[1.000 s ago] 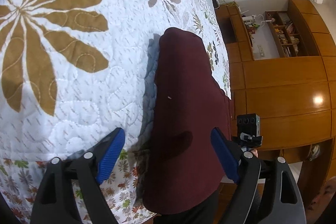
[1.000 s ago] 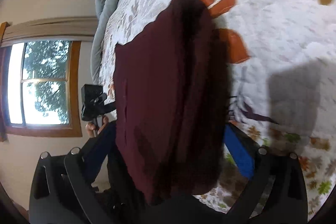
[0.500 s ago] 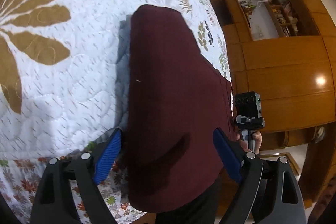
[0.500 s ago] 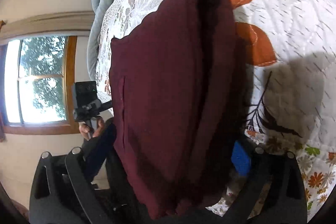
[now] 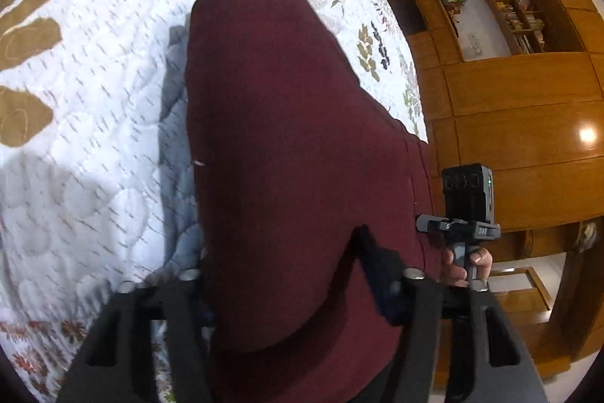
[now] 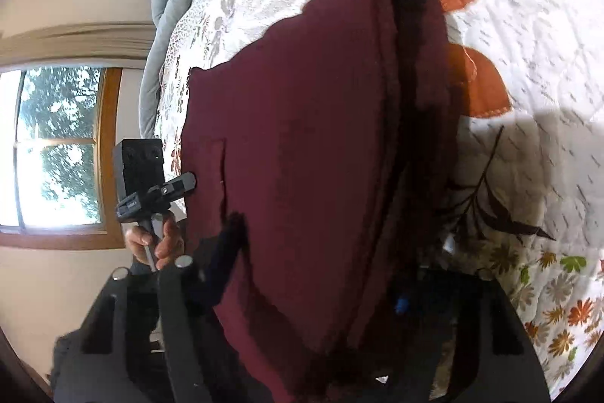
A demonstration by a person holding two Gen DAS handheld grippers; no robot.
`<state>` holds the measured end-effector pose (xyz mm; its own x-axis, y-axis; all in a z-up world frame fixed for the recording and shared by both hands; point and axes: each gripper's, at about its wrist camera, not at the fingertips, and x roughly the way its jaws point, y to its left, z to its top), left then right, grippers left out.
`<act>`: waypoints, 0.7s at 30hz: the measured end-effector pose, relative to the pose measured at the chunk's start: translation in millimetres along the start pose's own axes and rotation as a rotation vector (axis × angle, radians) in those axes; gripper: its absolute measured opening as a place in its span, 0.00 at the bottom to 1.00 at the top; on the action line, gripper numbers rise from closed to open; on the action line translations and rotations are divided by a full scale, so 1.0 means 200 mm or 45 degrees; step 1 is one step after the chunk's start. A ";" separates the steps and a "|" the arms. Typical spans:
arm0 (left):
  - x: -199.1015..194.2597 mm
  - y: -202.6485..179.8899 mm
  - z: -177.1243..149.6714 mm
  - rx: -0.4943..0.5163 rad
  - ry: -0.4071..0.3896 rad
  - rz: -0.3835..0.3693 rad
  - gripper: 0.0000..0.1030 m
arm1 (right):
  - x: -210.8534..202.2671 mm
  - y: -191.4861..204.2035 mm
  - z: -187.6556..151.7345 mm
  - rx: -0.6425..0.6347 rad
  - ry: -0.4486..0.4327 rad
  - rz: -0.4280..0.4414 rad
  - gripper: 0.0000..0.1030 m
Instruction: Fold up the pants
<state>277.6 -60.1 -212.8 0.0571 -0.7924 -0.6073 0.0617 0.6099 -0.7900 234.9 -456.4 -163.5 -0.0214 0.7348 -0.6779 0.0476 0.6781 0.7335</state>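
Nearest the left wrist camera, the left gripper [image 5: 290,274] had the near edge of the maroon pants [image 5: 287,123] between its jaws, which were closing, the cloth bulging over them; whether the pads already pressed it could not be told. In the right wrist view the right gripper [image 6: 321,259] straddled the other near corner of the pants [image 6: 313,146], its jaws likewise closing around the layered fabric. The garment lay folded on the bed's leaf-patterned quilt [image 5: 94,70], reaching away from both tools. Beyond stood wooden cabinets [image 5: 521,123] on one side and a window [image 6: 53,146] on the other.
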 end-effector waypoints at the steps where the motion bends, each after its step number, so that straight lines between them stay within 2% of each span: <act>1: -0.02 0.00 0.00 -0.003 -0.011 -0.014 0.40 | 0.00 0.01 0.00 -0.004 -0.008 -0.008 0.58; 3: -0.05 -0.03 -0.01 0.007 -0.031 -0.040 0.34 | -0.01 0.03 0.00 -0.013 -0.024 -0.022 0.55; 6: -0.08 -0.07 -0.02 0.041 -0.041 -0.036 0.32 | -0.03 0.07 -0.01 -0.034 -0.049 -0.038 0.50; 13: -0.17 -0.18 0.00 0.103 -0.083 -0.075 0.28 | -0.07 0.25 -0.01 -0.087 -0.085 -0.064 0.46; 17: -0.35 -0.20 0.05 0.150 -0.150 -0.064 0.28 | -0.04 0.39 0.05 -0.134 -0.094 -0.061 0.46; 21: -0.59 -0.16 0.14 0.176 -0.239 -0.021 0.28 | 0.04 0.59 0.21 -0.205 -0.110 -0.025 0.46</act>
<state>297.5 14.2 -112.6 0.2387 -0.7950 -0.5577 0.1995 0.6021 -0.7731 281.3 -370.4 -85.0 0.0658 0.7220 -0.6888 -0.1129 0.6912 0.7138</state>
